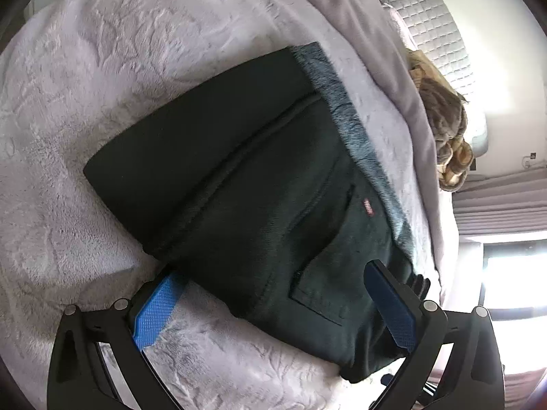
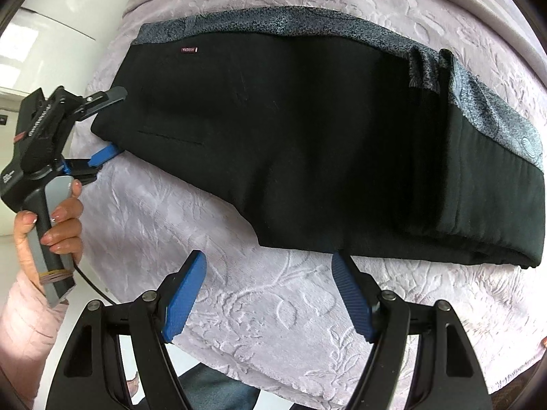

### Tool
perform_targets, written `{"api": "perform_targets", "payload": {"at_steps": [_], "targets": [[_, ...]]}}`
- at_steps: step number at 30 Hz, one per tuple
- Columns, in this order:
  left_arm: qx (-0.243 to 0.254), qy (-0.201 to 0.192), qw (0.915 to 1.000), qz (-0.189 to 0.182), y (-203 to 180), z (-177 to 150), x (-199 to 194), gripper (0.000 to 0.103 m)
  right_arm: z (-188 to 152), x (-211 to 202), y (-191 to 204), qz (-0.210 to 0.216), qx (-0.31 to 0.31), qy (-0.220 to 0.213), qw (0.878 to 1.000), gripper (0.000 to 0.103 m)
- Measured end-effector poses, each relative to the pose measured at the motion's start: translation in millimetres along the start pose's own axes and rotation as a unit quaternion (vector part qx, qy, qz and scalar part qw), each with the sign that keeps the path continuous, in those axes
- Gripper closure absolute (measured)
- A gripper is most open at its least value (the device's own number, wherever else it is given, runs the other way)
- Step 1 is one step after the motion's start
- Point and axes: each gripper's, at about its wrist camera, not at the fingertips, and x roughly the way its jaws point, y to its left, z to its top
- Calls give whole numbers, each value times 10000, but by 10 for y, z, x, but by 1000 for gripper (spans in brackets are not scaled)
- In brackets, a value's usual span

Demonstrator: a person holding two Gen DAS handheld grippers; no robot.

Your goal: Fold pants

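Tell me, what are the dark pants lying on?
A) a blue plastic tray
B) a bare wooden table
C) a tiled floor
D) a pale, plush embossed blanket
D: the pants lie on a pale plush blanket with a raised floral pattern, which shows around them in both wrist views.

Left wrist view close over pants (image 1: pixel 239 177) waist end, right wrist view steeply down, both sharing them
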Motion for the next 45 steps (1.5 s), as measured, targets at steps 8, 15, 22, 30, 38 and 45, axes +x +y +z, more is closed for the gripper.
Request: {"api": "perform_targets", "payload": {"at_steps": [8, 15, 22, 30, 38, 45], "targets": [[64, -597, 9957, -699, -244, 17, -345, 1, 32, -33, 34, 115, -55, -102, 9999, 24], [600, -536, 9968, -30, -377, 109, -174, 1, 228, -344, 43, 195, -300, -747, 9966, 24], [86, -580, 9940, 928, -116, 163, 13, 53, 653, -583, 67, 75, -544, -1070, 9927, 24], [2851, -1527, 9054, 2750, -922, -324, 15, 65, 1271, -679, 414, 379, -954, -986, 9898, 24], [3543, -1687, 8587, 3297, -1028, -520, 132, 65, 1911, -367, 1340, 1031, -1482, 30, 9836, 24], [3610, -1734, 8525, 3357, -1003, -549, 87, 65, 2120, 248, 2135, 705, -2225, 1130, 9658, 24]]}}
